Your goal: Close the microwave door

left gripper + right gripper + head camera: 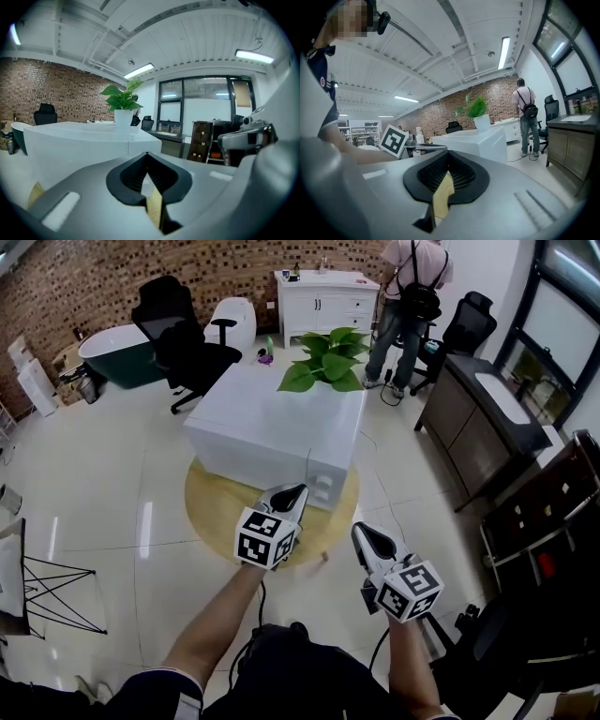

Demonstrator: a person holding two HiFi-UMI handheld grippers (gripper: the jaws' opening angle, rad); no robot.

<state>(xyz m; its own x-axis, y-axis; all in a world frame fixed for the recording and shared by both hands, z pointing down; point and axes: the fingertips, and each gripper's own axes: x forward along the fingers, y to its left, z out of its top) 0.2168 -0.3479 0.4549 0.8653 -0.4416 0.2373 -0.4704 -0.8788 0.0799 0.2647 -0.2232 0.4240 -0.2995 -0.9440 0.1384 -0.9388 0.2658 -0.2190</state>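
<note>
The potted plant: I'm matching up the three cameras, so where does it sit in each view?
Head view: potted plant upper centre, on the far edge of the microwave.
Left gripper view: left of centre, atop the microwave.
Right gripper view: right of centre, atop the microwave.
Shared landmark: the brick wall, in all three.

— What kind of place is this?
— An open-plan office, half showroom. Black office chairs (pixel 187 338) stand on a glossy tiled floor (pixel 94 484), and strip lights (pixel 139 71) hang under a white ceiling.
— Why showroom?
— By the brick wall (pixel 94 277) sit a dark bathtub (pixel 112 352) and a white vanity cabinet (pixel 323 301). A dark cabinet with a basin (pixel 464 427) lines the tall windows (pixel 567 329). A microwave (pixel 272 432) on a round desk (pixel 211 507) stands mid-floor, and a person with a backpack (pixel 408 296) stands near the vanity.
</note>
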